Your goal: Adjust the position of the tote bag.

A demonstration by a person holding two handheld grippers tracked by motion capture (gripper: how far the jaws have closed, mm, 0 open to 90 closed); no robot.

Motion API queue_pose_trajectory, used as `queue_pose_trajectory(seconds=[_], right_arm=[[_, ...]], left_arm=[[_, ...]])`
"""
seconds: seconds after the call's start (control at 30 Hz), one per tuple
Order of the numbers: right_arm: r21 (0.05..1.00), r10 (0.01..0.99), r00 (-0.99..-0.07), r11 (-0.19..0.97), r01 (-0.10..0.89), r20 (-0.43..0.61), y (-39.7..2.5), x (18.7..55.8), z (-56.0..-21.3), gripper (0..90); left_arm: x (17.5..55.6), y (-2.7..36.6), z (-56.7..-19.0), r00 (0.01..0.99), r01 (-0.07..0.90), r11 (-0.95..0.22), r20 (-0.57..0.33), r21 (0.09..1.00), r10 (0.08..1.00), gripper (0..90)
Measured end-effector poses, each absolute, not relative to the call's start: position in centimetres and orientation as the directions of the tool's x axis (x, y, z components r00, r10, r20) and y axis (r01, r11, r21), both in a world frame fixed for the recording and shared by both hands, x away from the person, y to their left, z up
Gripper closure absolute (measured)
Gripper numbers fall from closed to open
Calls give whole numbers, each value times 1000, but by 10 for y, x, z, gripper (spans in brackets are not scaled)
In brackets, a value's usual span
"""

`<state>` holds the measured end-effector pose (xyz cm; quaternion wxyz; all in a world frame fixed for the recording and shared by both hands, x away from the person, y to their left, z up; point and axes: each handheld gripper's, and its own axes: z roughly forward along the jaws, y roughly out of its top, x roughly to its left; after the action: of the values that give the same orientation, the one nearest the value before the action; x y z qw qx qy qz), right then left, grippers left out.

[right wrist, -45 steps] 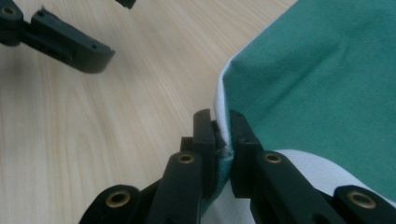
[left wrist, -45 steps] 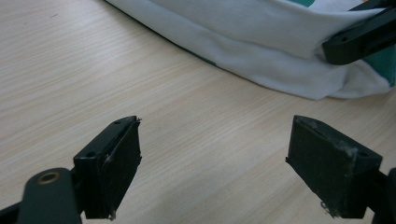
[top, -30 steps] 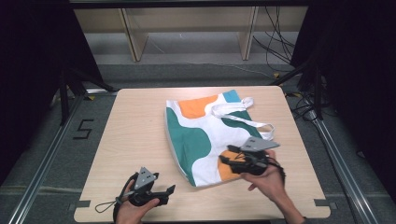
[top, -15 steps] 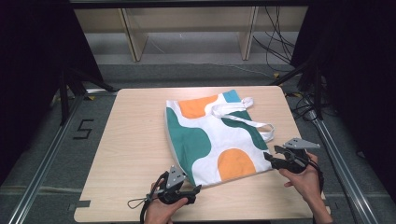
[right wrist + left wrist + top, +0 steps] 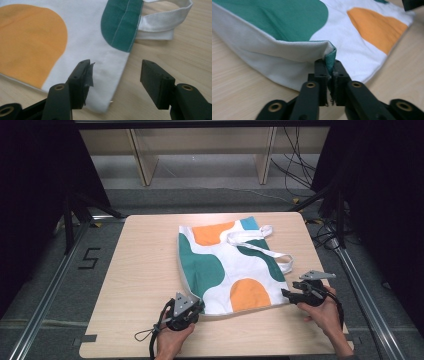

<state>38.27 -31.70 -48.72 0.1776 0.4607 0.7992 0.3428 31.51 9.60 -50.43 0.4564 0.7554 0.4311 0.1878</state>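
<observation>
While pinching the near-left corner of the tote bag [image 5: 294,32] flat on the table [image 5: 140,270], left claw [image 5: 329,75] clamped; right claw [image 5: 113,77] wide at the near-right corner. Risk: uneven lift, since one-sided grip could drag or bunch fabric.

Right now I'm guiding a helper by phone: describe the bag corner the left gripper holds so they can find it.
On the wooden table lies a flat tote bag patterned white, green and orange. Its near-left corner is pinched in the left gripper. That corner alone is lifted, showing a green fold.
</observation>
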Motion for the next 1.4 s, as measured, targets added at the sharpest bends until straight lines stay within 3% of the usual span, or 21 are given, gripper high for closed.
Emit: queue_pose_trajectory(seconds=[0.5,0.73,0.87,1.07,1.17,1.3,1.33,1.4], right_arm=[[734,846,-527,311,604,75,-317,380,-480,424],[750,811,-568,290,594,136,-300,375,-479,429],[756,773,-623,339,560,115,-289,374,-477,428],[742,746,-651,359,567,137,-268,366,-478,430],[739,719,-686,402,540,111,-262,366,-478,430],[732,730,-677,409,545,96,-264,365,-478,431],[732,730,-677,409,545,96,-264,365,-478,431],[730,749,-654,388,563,105,-273,367,-478,432]], left_arm=[[361,200,-496,403,516,-152,-83,843,911,866],[384,219,-499,360,522,-165,-41,837,932,862],[404,230,-500,342,513,-180,-7,839,940,856],[426,242,-504,311,511,-151,-19,846,950,837],[436,250,-503,267,513,-106,-41,852,963,778],[414,246,-489,175,547,-64,-40,835,984,572],[414,246,-489,175,547,-64,-40,835,984,555],[377,217,-478,297,523,-155,-9,838,955,531]])
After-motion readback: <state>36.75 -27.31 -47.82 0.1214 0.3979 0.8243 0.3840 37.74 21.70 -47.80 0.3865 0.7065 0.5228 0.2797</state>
